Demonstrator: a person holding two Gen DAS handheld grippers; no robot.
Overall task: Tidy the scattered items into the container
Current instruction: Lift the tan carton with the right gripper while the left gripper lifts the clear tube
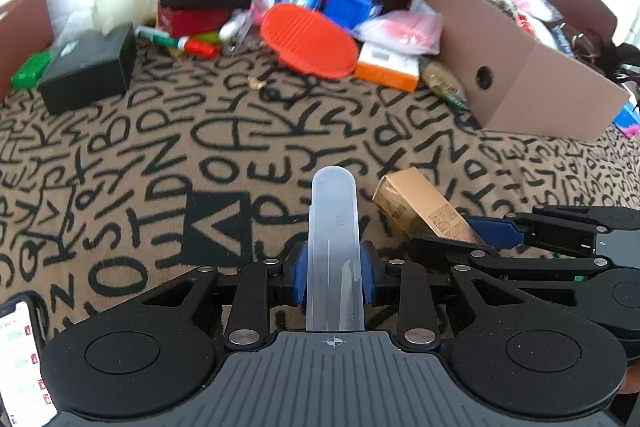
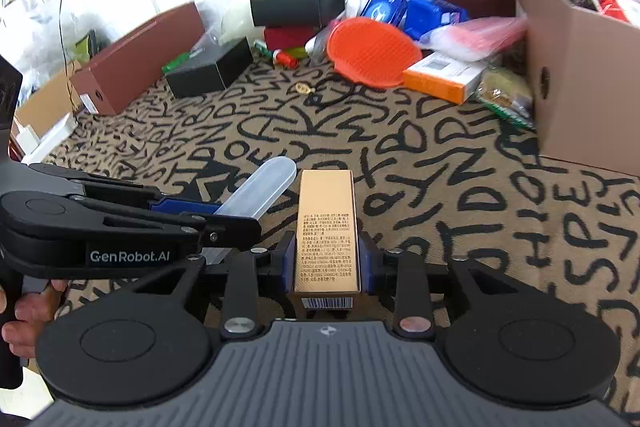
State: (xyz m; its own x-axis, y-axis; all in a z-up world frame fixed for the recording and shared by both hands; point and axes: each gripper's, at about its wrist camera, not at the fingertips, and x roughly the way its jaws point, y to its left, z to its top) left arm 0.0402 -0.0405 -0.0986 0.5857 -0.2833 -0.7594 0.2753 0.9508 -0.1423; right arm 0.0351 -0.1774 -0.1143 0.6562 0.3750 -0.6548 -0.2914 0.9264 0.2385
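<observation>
Holding items mid-task: left gripper (image 1: 334,277) clenches a clear case (image 1: 334,227), right gripper (image 2: 327,261) a gold box (image 2: 326,227); cardboard box (image 1: 520,67) part-filled, clutter (image 1: 308,39) remains

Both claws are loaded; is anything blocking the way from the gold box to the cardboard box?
Nothing visible does. The right claw holds the gold box over bare patterned cloth, and the cardboard box stands ahead to the right, already piled high.
</observation>
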